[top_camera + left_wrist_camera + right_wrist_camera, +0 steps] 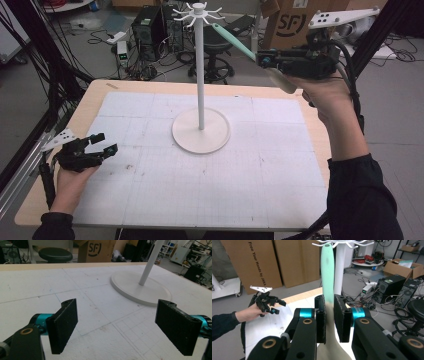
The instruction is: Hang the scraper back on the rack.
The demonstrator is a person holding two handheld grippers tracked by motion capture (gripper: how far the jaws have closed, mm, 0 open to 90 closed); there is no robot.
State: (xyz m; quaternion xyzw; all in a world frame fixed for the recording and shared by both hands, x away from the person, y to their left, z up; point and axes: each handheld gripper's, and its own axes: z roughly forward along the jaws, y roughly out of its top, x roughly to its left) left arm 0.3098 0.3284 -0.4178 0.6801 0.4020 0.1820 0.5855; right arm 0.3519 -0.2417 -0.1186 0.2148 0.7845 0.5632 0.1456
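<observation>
My right gripper (261,59) is clamping the spatula (235,41) up high, far right, tip touching the rack (200,75) top. My left gripper (104,142) is resting open, empty, near left on the table (280,165).

a pale wooden table (90,102) stands on a grey floor (395,100), its top covered by a white gridded sheet (250,165). behind it sit a black swivel chair (218,52), black computer towers (147,25) and a tangle of cables (150,67) with a white power strip (116,37). brown cardboard boxes (277,262) line the far side, one printed with large letters (290,22). a black round stool (55,255) stands beyond the table edge. black frame bars (35,60) rise at the left. the light is even and indoor.
</observation>
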